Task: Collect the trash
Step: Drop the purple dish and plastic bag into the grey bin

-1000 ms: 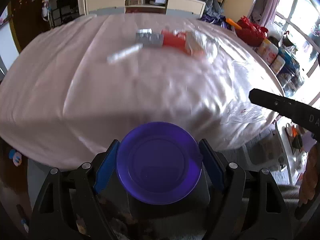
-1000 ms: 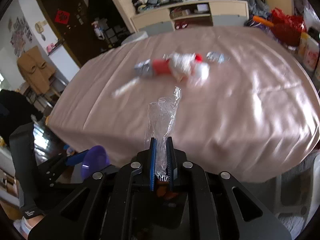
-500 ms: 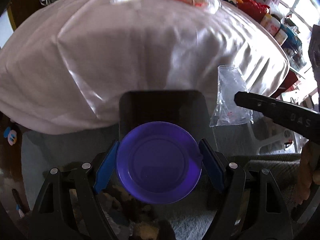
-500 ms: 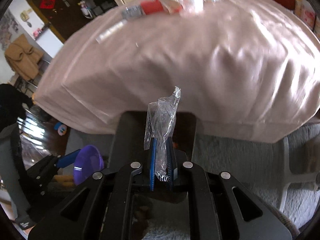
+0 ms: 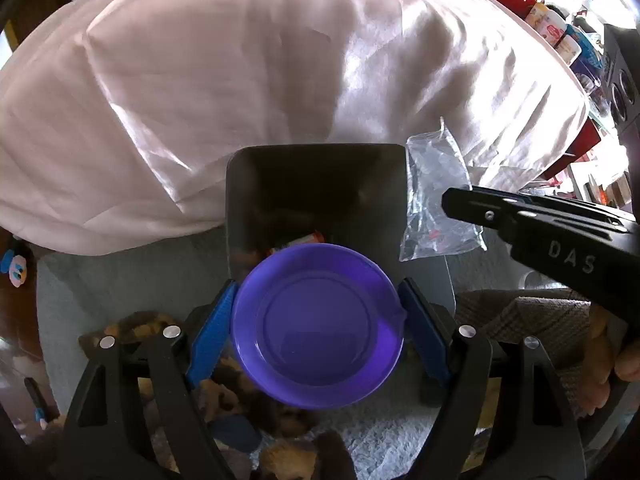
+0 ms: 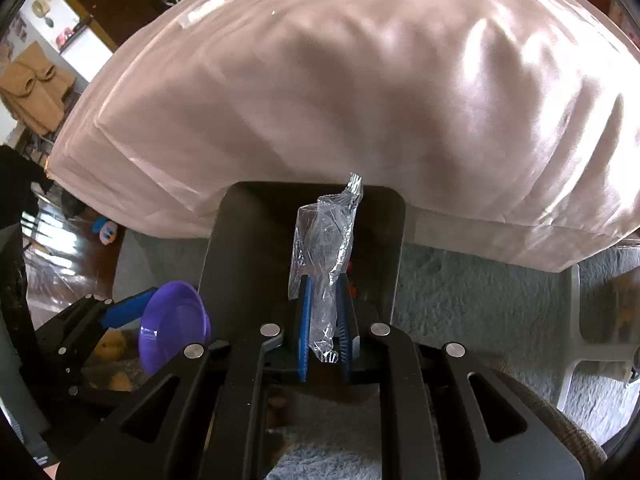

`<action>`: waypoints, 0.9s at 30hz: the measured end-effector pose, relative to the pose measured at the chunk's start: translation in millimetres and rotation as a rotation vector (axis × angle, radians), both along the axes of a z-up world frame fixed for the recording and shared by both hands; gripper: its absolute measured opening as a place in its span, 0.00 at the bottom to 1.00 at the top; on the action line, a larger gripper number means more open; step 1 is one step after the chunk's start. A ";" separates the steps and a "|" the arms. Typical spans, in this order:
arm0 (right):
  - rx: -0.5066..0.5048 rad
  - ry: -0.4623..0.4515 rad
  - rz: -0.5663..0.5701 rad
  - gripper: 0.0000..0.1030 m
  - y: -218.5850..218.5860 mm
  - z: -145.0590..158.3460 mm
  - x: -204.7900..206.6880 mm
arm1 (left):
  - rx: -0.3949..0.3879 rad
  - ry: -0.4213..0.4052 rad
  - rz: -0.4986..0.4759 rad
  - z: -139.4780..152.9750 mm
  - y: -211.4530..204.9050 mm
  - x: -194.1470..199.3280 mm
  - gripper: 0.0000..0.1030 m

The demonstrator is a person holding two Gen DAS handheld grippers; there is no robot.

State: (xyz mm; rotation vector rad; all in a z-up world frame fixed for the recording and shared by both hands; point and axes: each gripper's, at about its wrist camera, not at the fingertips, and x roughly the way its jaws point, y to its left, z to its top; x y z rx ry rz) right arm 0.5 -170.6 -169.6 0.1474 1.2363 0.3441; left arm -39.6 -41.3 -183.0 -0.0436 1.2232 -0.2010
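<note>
Both grippers have dropped from the tabletop point(image 6: 360, 80) to the bin point(image 6: 240, 240), right gripper point(image 6: 324, 320) clamped on the wrapper point(image 6: 326, 240), left gripper point(image 5: 316, 320) on the bowl point(image 5: 316, 320); light film may cling to the jaws or drift outside

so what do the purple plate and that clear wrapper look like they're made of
Purple plate: probably glossy plastic, with an even colour, soft sheen and moulded rings. Clear wrapper: thin plastic film, see-through and crinkled, with a crimped serrated end.

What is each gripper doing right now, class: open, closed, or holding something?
Left gripper: closed on the purple plate.
Right gripper: closed on the clear plastic wrapper.
</note>
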 end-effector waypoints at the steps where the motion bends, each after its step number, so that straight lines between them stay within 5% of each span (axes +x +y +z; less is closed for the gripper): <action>1: -0.002 0.005 0.002 0.16 1.8 -1.2 0.3 | -0.005 0.004 -0.002 -0.8 -0.2 0.2 0.74; 5: -0.005 0.013 -0.004 0.21 6.3 -3.0 3.0 | -0.012 0.026 -0.001 -2.2 0.9 -0.6 0.75; 9: -0.001 0.004 -0.035 0.45 2.8 0.6 5.5 | -0.015 0.036 0.007 -3.2 2.4 -1.1 0.75; 11: 0.006 0.000 -0.047 0.48 0.4 2.1 6.3 | -0.012 0.036 0.012 -3.0 3.6 -1.2 0.78; 17: -0.026 -0.041 -0.088 0.80 -7.8 12.4 7.3 | 0.005 0.006 0.024 1.7 4.5 -1.5 0.92; 27: 0.078 -0.113 -0.175 0.83 -41.1 42.1 12.6 | -0.037 -0.041 0.046 25.5 12.7 3.4 0.92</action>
